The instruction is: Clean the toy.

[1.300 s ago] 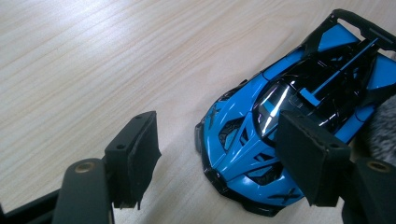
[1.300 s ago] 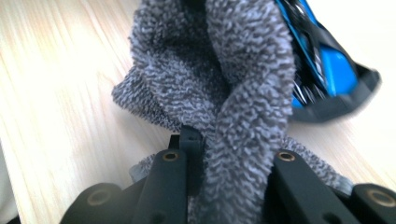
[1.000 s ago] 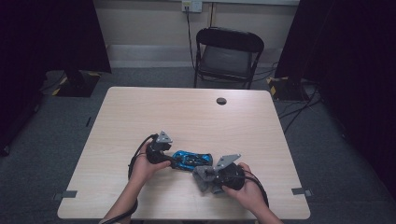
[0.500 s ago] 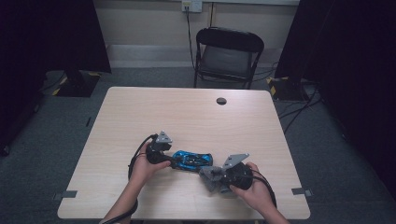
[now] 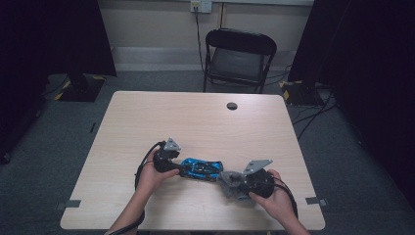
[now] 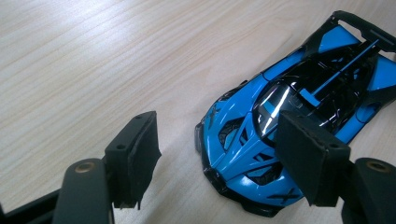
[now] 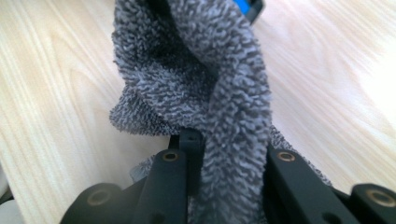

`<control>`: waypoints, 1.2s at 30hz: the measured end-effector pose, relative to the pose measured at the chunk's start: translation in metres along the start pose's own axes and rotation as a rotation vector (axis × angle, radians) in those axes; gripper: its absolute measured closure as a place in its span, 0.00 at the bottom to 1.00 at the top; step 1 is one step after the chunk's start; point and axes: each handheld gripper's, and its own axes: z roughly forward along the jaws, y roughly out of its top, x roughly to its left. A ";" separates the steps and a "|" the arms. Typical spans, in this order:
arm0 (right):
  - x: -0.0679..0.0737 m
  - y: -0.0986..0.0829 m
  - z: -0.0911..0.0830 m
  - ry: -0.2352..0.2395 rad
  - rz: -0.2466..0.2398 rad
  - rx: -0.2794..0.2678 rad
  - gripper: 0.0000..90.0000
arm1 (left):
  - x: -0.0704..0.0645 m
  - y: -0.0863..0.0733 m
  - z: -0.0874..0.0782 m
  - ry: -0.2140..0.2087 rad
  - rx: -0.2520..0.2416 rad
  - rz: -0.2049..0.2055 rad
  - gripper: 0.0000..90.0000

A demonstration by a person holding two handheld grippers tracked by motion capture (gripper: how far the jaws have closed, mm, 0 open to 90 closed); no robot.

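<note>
Nearest the table's front edge, right gripper (image 5: 234, 182) clamped tight on a grey terry cloth (image 7: 219, 93), its folds rising between the jaws and touching the blue toy car's tail. A little farther in, left gripper (image 6: 219, 154) spread wide at the blue toy car (image 6: 299, 112), one jaw over the nose, the other on bare wood, gripping nothing. Beyond, light wooden table (image 5: 195, 117), a black chair (image 5: 240, 54) behind.
</note>
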 end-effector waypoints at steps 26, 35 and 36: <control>-0.029 -0.017 0.012 -0.019 0.115 0.011 0.84 | -0.022 0.017 0.005 -0.180 0.007 0.129 0.19; -0.028 -0.015 0.015 -0.011 0.113 0.013 0.84 | -0.031 0.023 0.019 -0.228 0.018 0.199 0.18; -0.028 -0.015 0.015 -0.010 0.114 0.012 0.84 | -0.031 0.023 0.021 -0.231 0.017 0.202 0.18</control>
